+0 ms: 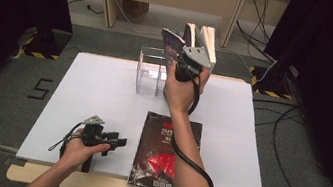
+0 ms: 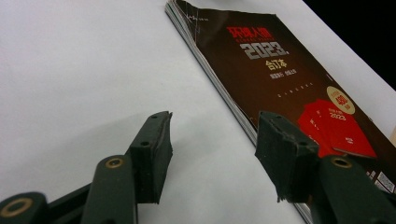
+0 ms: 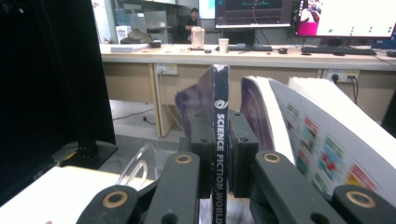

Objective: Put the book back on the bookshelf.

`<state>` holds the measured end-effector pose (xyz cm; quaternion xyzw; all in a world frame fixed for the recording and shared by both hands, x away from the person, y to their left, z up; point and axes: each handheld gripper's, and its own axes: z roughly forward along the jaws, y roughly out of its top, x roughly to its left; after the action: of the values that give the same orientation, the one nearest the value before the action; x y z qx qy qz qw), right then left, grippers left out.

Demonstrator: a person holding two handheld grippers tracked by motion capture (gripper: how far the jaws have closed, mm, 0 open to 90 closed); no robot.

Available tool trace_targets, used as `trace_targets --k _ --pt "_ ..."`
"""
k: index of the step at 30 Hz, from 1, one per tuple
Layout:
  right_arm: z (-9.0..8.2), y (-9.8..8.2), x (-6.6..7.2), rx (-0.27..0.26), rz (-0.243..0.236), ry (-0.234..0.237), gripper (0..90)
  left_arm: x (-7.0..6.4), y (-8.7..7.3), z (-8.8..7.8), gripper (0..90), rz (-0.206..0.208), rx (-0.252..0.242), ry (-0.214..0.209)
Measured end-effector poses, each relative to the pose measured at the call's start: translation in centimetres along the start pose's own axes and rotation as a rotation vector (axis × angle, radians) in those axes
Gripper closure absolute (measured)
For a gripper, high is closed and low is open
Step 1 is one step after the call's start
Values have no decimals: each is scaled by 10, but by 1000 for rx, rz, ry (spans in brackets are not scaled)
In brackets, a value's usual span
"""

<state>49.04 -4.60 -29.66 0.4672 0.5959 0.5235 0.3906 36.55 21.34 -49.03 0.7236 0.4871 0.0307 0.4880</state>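
Magazine [image 3: 220,140] spine clamped between right gripper [image 3: 219,154] jaws, left gripper [image 2: 212,149] jaws released.

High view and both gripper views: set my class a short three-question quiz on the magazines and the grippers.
1. True or false: the right gripper is shut on the spine of a magazine.
2. Which gripper has open jaws with nothing between them? A) left B) right
3. Fill in: the dark magazine lies flat on the white ____.

Key
1. True; its pads clamp the spine, and the pages fan out to one side.
2. A; the left gripper rests low over the board, beside the dark magazine.
3. Board; the clear stand is at its far edge.
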Motion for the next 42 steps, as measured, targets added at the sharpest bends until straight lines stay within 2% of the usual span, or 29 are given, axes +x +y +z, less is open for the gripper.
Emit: trace_targets --k 10,15,21,22,31,42 --pt "-33 -8 -7 63 2 31 831 0 1 -1 447 0 4 3" --pt "-45 -10 -12 105 6 49 826 -1 1 -1 447 -2 3 -2" --pt "-54 -14 -17 150 3 39 819 -1 1 -1 447 -3 3 -2" --pt "-56 -15 -18 156 16 46 813 -1 1 -1 447 -3 2 -2" --pt "-60 -19 -24 200 10 50 791 -2 0 1 447 -6 10 -7" --pt "-50 -7 -23 251 5 68 754 -1 1 0 447 -4 7 -1"
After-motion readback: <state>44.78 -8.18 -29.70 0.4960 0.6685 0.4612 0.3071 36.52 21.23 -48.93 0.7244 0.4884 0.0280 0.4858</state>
